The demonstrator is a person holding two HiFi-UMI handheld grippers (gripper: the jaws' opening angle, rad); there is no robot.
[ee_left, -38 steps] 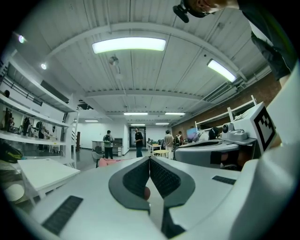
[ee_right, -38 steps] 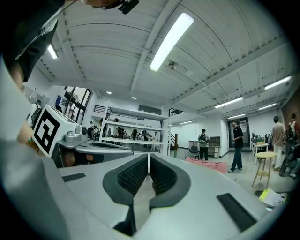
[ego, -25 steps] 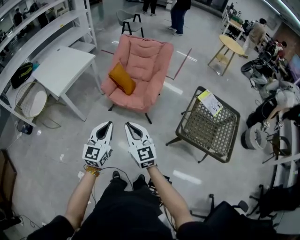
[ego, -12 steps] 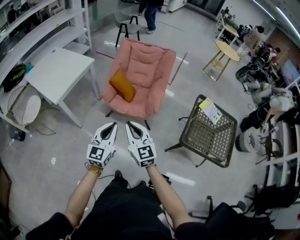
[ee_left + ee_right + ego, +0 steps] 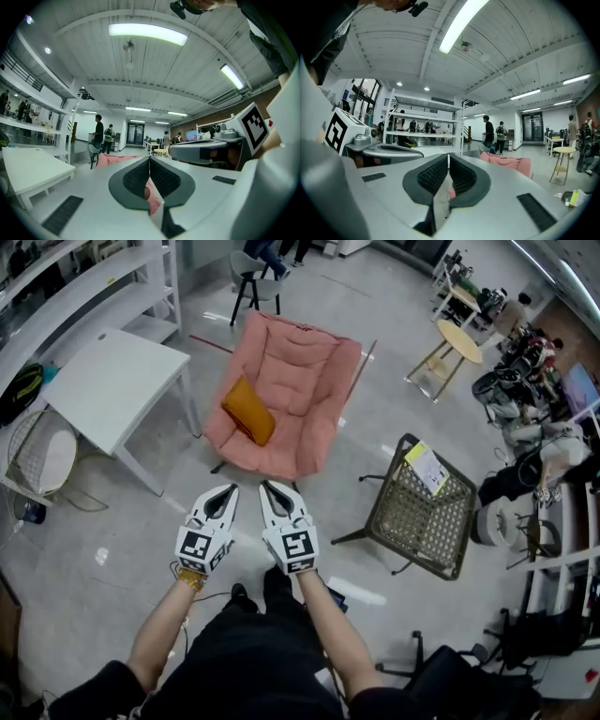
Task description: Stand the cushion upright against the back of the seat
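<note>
Our left gripper [image 5: 227, 490] and right gripper [image 5: 268, 487], both clenched empty, could shove the orange cushion [image 5: 248, 411] off the pink armchair [image 5: 302, 371] unless opened.

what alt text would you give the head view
Seen from above, a person points the left gripper and right gripper, both shut and empty, toward a pink armchair with an orange cushion lying tilted against one armrest.
</note>
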